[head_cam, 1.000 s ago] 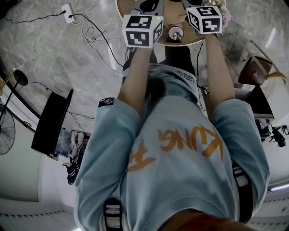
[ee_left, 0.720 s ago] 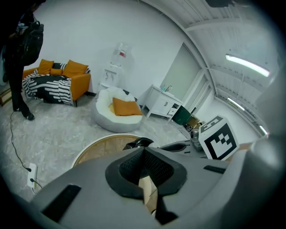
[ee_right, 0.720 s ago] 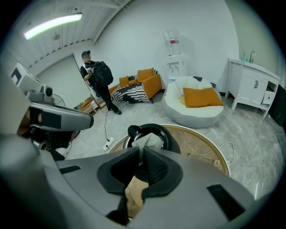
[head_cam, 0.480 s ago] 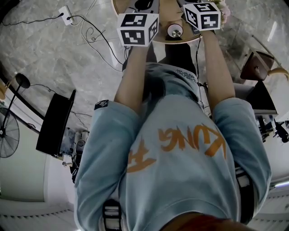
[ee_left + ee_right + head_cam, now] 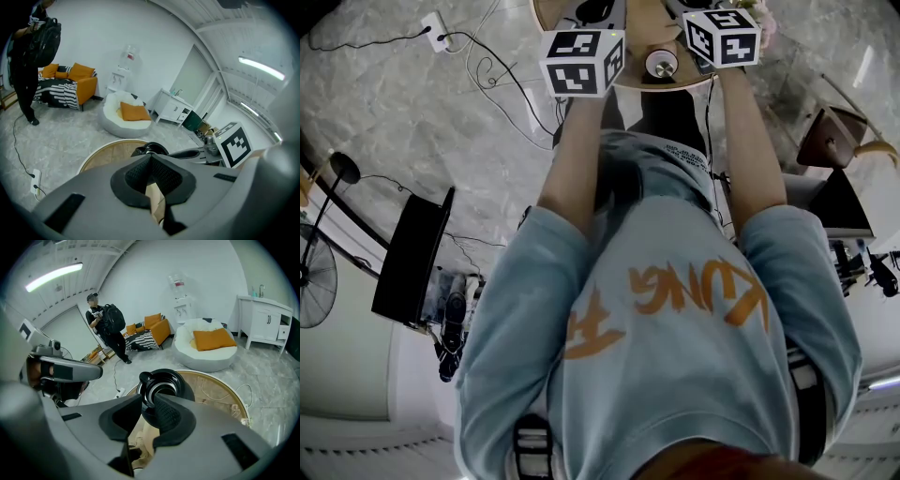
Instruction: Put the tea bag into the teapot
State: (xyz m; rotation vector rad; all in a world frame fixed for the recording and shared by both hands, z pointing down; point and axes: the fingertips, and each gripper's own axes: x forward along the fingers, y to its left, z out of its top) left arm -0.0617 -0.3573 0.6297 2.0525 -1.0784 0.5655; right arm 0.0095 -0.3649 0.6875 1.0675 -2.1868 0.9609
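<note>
Clutter all round: marble floor (image 5: 384,131) with a power strip (image 5: 441,23) and loose cables at 11 o'clock, a black case (image 5: 408,253) at 9, and a fan (image 5: 314,277) at the left edge. Across the room are an orange sofa (image 5: 75,84), a white beanbag (image 5: 206,350), a water dispenser (image 5: 180,298) and a white cabinet (image 5: 265,324). A person with a black backpack (image 5: 105,326) stands by the sofa.

Both arms reach straight ahead to the round wooden worktop (image 5: 105,157) at 12 o'clock. The marker cubes sit side by side, with a round silvery disc (image 5: 661,64) on the wood between them. Both tools are held roughly level.

Left tool (image 5: 150,161): jaws pressed together, pinching what looks like the tea bag (image 5: 151,194), a pale tan slip showing in the slit behind the pads. The teapot (image 5: 152,149) sits just past the tips at 12 o'clock, and the other tool's cube shows at 3.

Right tool (image 5: 148,397): jaws apart, gripping nothing, lined up on the pot dead ahead.

The pot is black and glossy, its mouth uncovered, with a pale ring inside the rim. White cords lie on the wood beside it at 3 o'clock.
</note>
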